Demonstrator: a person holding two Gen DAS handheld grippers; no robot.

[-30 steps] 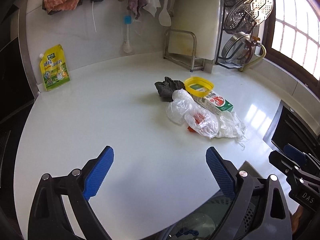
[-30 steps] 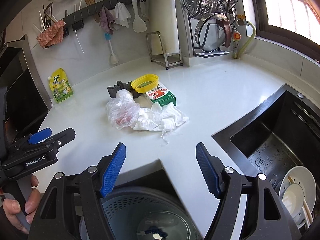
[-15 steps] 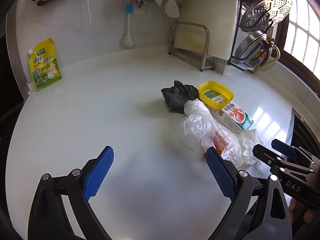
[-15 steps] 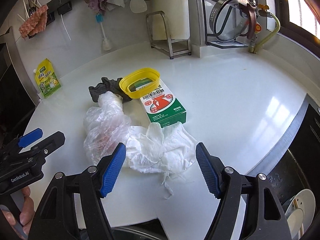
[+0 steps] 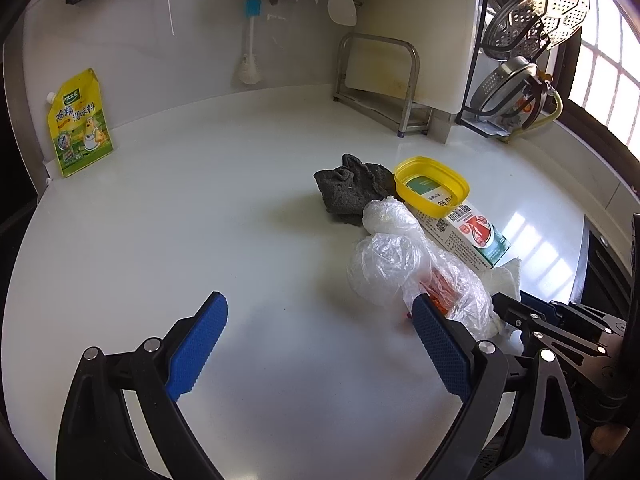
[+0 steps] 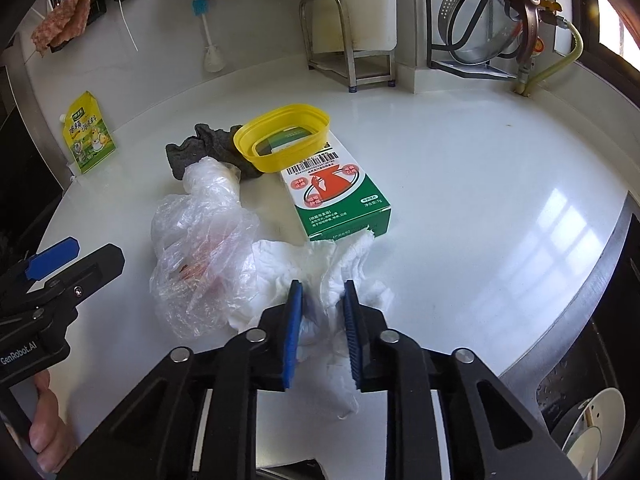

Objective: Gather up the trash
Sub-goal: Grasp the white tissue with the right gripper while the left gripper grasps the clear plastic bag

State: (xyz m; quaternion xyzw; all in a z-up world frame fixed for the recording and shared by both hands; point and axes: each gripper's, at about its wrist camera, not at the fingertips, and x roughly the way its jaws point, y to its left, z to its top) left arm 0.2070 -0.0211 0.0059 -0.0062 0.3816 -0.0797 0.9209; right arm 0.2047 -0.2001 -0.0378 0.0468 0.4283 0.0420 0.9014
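Tissue, crumpled at six o'clock of the green box, sits between the closing right gripper and may tear or drag the plastic bag along, while the left gripper hangs open

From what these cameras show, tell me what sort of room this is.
Most likely a home kitchen: a white counter runs beside a sink holding plates, a cutting board stands in a rack, and steamer trays hang by the window.

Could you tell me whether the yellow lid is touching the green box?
Touching: the right wrist view shows the yellow lid resting tilted on the green box's barcode end.
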